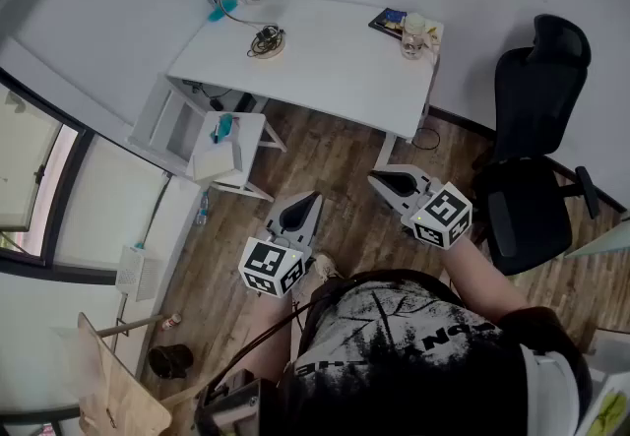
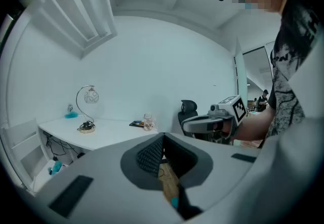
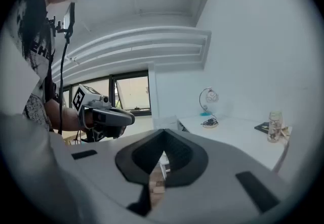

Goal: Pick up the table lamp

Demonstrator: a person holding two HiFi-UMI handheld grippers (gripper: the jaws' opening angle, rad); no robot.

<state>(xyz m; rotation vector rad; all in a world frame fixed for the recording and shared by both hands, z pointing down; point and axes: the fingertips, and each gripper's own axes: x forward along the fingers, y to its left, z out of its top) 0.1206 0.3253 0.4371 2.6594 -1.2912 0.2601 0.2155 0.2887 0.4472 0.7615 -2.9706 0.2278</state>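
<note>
Table lamp (image 1: 266, 40) — arched stem (globe shade), white desk (image 1: 335, 65).

Desk (image 1: 335, 70) middle bare. Lamp (image 1: 267, 42) at its back-left, jar (image 1: 414, 35) and book (image 1: 387, 21) back-right; chair (image 1: 536, 188) crowds the right side.

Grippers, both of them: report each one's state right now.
Left gripper: shut, holding nothing.
Right gripper: shut, holding nothing.
</note>
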